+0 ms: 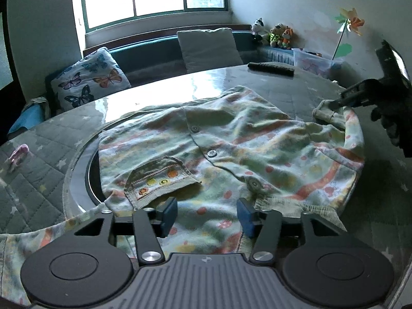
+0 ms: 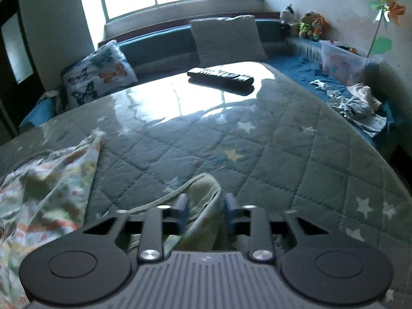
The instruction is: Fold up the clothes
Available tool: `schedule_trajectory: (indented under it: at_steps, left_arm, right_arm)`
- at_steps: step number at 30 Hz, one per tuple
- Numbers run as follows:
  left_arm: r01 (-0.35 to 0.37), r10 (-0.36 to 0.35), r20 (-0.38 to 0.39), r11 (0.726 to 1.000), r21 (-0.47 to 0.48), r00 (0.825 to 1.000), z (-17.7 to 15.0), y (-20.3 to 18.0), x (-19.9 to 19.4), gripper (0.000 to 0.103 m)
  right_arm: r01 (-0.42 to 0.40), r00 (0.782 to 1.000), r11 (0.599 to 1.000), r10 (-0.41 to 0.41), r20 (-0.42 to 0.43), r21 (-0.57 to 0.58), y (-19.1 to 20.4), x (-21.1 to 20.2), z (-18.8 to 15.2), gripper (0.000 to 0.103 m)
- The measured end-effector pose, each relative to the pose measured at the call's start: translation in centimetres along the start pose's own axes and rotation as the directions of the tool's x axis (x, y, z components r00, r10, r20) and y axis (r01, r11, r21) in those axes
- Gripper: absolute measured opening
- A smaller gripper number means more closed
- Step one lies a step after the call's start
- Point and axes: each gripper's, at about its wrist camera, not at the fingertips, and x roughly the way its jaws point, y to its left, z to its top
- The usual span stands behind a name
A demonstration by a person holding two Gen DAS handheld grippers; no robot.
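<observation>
The folding looks barely begun: the little shirt [image 1: 226, 149] lies front-up and mostly spread on the worktop [image 1: 64, 139], directly ahead of the left tongs [image 1: 207, 215], its button placket closed and its chest pocket [image 1: 162, 180] showing, with wrinkles still running across the body. The left tongs stand spread, hovering over the near hem with cloth beneath them but nothing pressed between the blue pads. Far to their right, the right tongs [image 2: 204, 212] are pinching a sleeve end [image 2: 203, 193], the cuff bunched between the pads; from the left wrist view that sleeve [image 1: 332, 113] is lifted at the shirt's outer edge. My reading is that the sleeves and then the body still need folding in. The fabric seems a soft, thin knit, pale with orange stripes and dots, ribbed at collar and pocket rim, so it should drape and crease easily. The worktop is glossy over a quilted star-print cover; a dark, slim remote control [image 2: 220, 77] lies well beyond both tongs.
</observation>
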Motion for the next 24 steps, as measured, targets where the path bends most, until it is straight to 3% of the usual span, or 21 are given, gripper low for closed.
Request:
schedule_trajectory:
  at_steps: [5, 9, 12, 19, 20, 22, 24]
  left_arm:
    - [0.020, -0.020, 0.029, 1.000, -0.005, 0.999, 0.7, -0.5, -0.3, 0.073]
    - [0.051, -0.052, 0.059, 0.999, 0.017, 0.997, 1.3, -1.7, -0.7, 0.078]
    - [0.073, -0.075, 0.066, 0.997, 0.037, 0.995, 1.4, -2.6, -0.6, 0.079]
    - [0.116, -0.119, 0.048, 0.991, 0.068, 0.992, 1.8, -4.6, 0.5, 0.087]
    - [0.118, -0.121, 0.046, 0.991, 0.069, 0.992, 1.7, -4.8, 0.5, 0.088]
    - [0.120, -0.123, 0.037, 0.991, 0.066, 0.992, 1.3, -5.2, 0.7, 0.089]
    - [0.119, -0.121, 0.030, 0.991, 0.062, 0.992, 1.1, -5.4, 0.8, 0.090]
  right_arm:
    - [0.051, 0.994, 0.999, -0.050, 0.096, -0.004, -0.6, -3.5, -1.0, 0.005]
    - [0.119, 0.975, 0.993, -0.119, 0.186, 0.012, -1.4, -7.3, -2.1, 0.005]
    - [0.155, 0.966, 0.986, -0.165, 0.199, 0.068, -2.7, -9.5, -3.5, 0.005]
    - [0.227, 0.961, 0.965, -0.244, 0.132, 0.129, -5.3, -11.3, -6.9, 0.027]
    - [0.221, 0.963, 0.967, -0.238, 0.131, 0.129, -5.4, -11.4, -7.0, 0.034]
    - [0.186, 0.969, 0.976, -0.201, 0.145, 0.116, -5.1, -11.5, -6.8, 0.036]
    - [0.142, 0.977, 0.987, -0.153, 0.148, 0.080, -4.2, -11.0, -6.3, 0.045]
